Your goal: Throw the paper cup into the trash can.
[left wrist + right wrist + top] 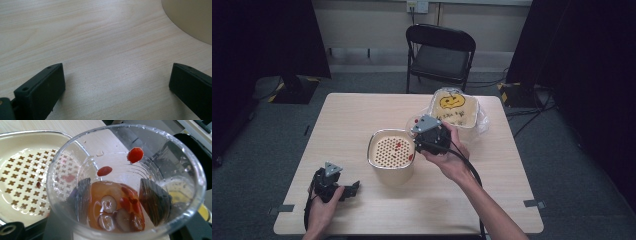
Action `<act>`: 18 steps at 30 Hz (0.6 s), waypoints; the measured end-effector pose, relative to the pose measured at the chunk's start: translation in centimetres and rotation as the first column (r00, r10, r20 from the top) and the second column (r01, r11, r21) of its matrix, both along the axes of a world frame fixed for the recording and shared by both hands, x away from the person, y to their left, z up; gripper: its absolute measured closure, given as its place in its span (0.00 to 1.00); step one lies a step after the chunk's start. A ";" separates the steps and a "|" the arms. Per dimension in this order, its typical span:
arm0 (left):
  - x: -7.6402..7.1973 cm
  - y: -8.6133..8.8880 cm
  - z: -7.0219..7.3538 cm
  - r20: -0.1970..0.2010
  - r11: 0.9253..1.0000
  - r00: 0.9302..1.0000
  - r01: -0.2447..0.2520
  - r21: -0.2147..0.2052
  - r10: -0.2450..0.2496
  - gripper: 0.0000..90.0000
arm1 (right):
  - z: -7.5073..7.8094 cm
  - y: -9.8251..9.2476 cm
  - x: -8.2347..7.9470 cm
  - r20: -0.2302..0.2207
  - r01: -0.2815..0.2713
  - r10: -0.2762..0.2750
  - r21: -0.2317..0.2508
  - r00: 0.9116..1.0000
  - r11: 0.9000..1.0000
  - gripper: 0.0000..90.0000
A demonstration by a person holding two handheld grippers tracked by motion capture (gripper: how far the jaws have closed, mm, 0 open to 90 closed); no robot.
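At the high view's centre the right gripper clamps a clear cup beside the strainer pot; its own view reveals amber liquid with berries inside, while the left gripper's fingers gape over bare worktop.

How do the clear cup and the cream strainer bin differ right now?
The clear cup is see-through and round, gripped in the right tongs; the cream strainer bin is opaque, squarish and stands on the table. The cup holds amber liquid with fruit; the bin's perforated insert bears a few red bits.
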State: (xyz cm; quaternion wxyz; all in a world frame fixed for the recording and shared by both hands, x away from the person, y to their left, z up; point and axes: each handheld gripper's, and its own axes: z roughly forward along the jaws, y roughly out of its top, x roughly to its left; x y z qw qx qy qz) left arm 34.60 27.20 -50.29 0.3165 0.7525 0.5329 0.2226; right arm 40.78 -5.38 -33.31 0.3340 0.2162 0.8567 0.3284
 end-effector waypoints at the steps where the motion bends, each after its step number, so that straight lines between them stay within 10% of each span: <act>1: 0.0 0.0 0.0 0.000 1.000 1.000 0.000 0.000 0.000 0.00 | 0.0 0.2 0.0 0.006 0.000 0.000 -0.020 1.000 1.000 0.48; 18: 0.0 0.0 0.0 -0.001 1.000 1.000 0.000 -0.002 0.000 0.00 | 0.0 3.6 0.2 0.121 0.001 0.032 -0.267 0.992 0.964 0.49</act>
